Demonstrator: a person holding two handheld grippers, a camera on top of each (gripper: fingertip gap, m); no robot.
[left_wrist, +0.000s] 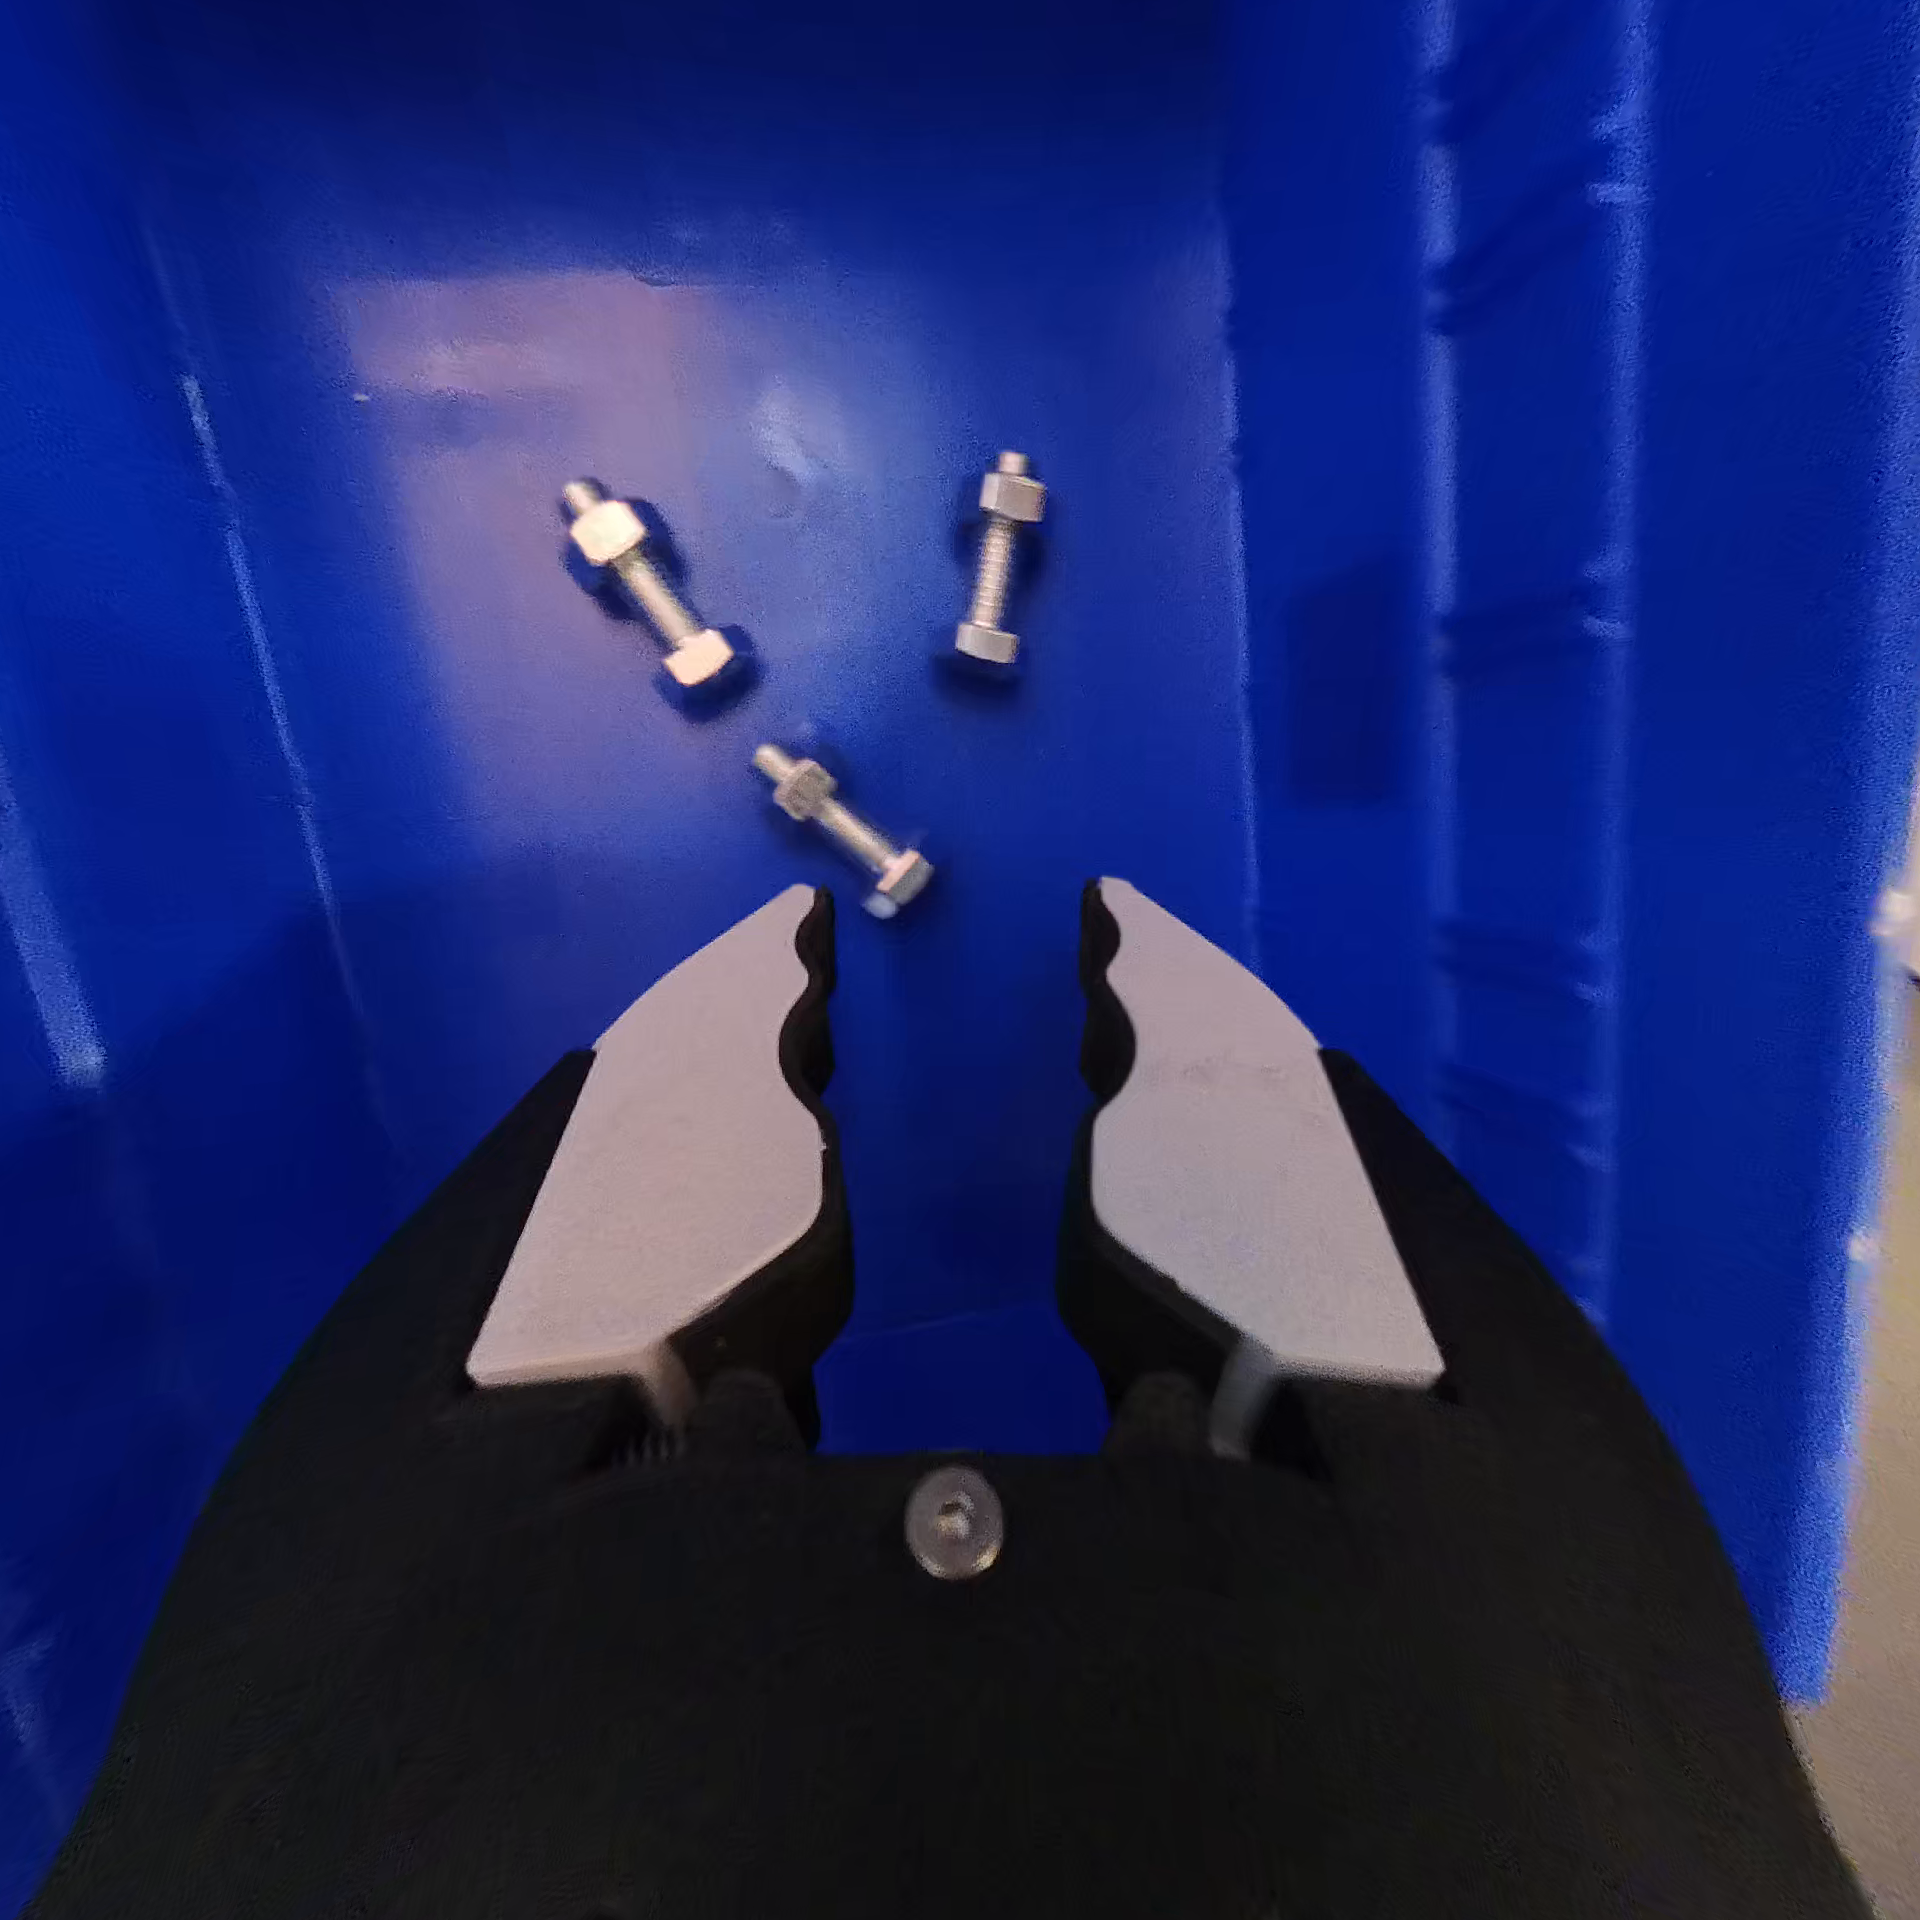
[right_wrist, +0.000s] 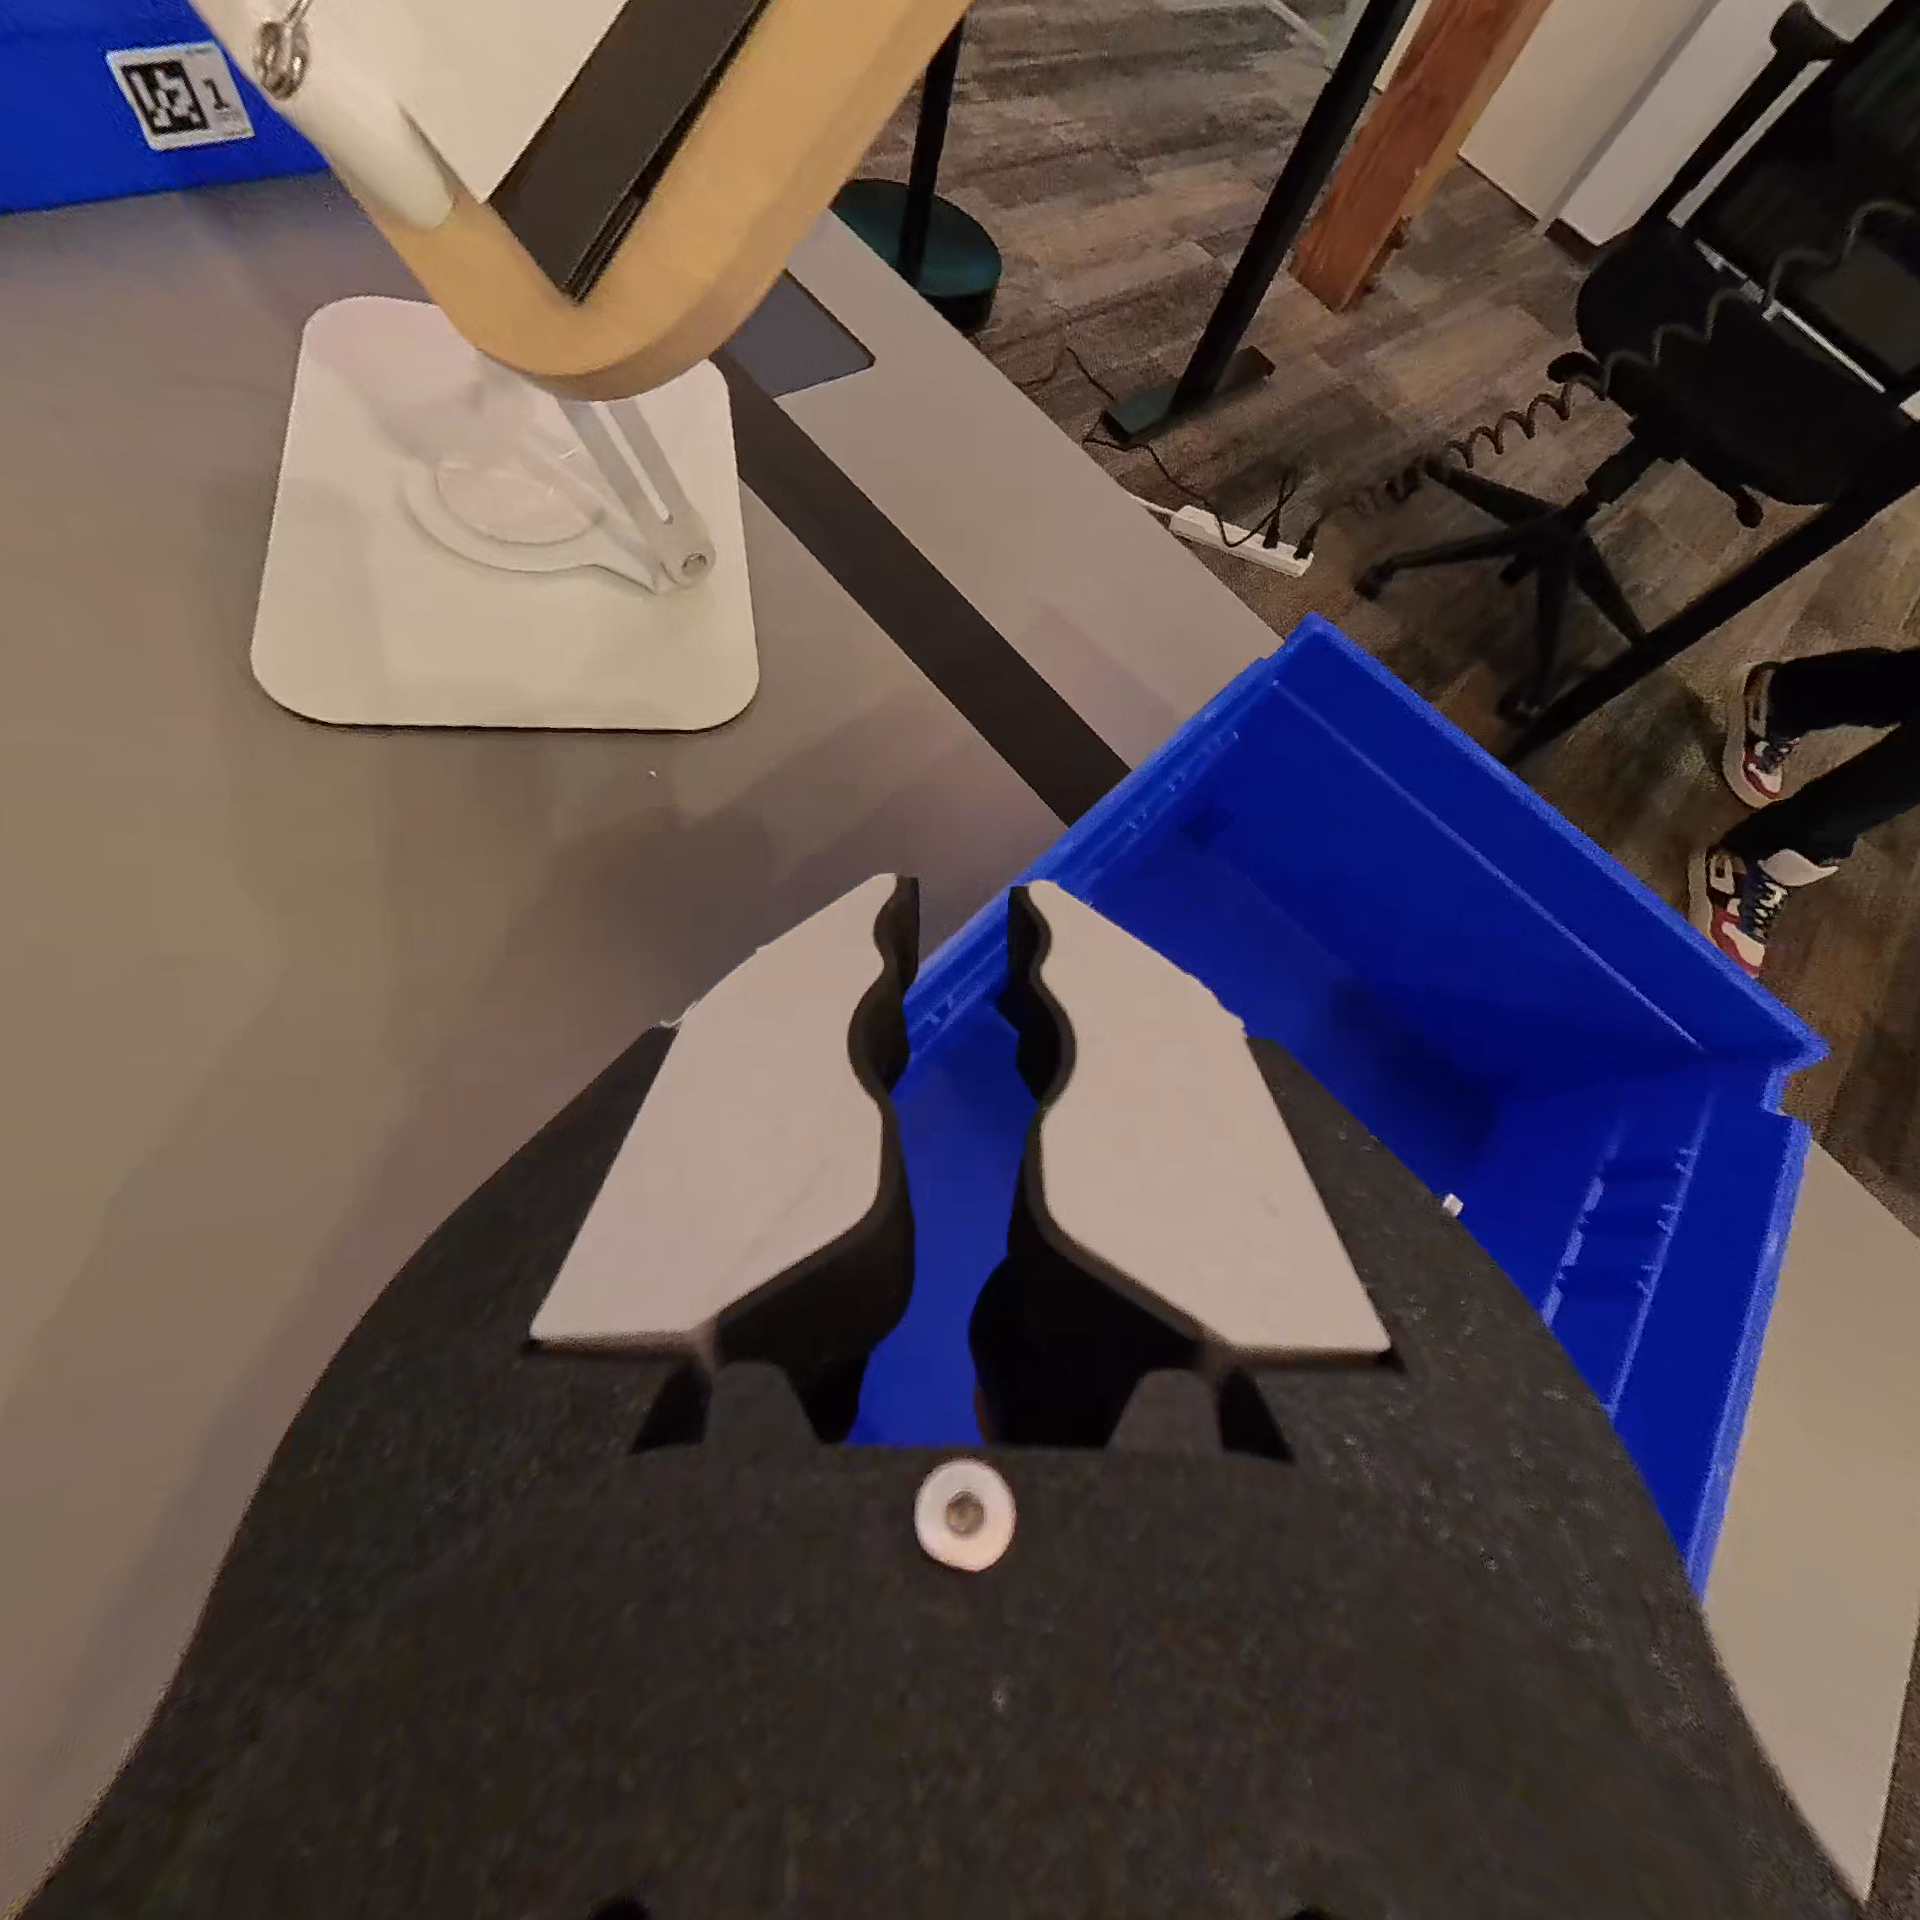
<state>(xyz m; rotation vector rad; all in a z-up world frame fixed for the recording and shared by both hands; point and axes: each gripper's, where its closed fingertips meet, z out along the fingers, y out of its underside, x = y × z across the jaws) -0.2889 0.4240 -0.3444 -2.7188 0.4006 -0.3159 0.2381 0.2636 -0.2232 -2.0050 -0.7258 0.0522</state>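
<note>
Blue plastic bin (left_wrist: 1351, 416) around left hand-held gripper (left_wrist: 956, 894), jaws spread wide and bare; nearest bolt (left_wrist: 842, 826) just past the left fingertip, two more bolts (left_wrist: 655, 582) (left_wrist: 997, 561) beyond. Right hand-held gripper (right_wrist: 961, 894) straddling another blue bin's wall (right_wrist: 951, 997) on grey bench (right_wrist: 312, 935), grip uncertain; white stand base (right_wrist: 499, 623) farther off.

A grey table (right_wrist: 260, 987) with a dark strip (right_wrist: 935, 613) running across it carries a white stand base (right_wrist: 499, 623) at the far left. A blue bin (right_wrist: 1455, 987) sits on the near right part of the table, close to its edge, and another blue bin (right_wrist: 62, 125) bearing a black-and-white marker sticker (right_wrist: 182, 94) rests at the far left corner. In the left wrist view, a blue bin floor (left_wrist: 468, 831) carries three silver bolts with nuts: one far left (left_wrist: 649, 592), one far right (left_wrist: 997, 556) and one nearer (left_wrist: 842, 831), all apart.
</note>
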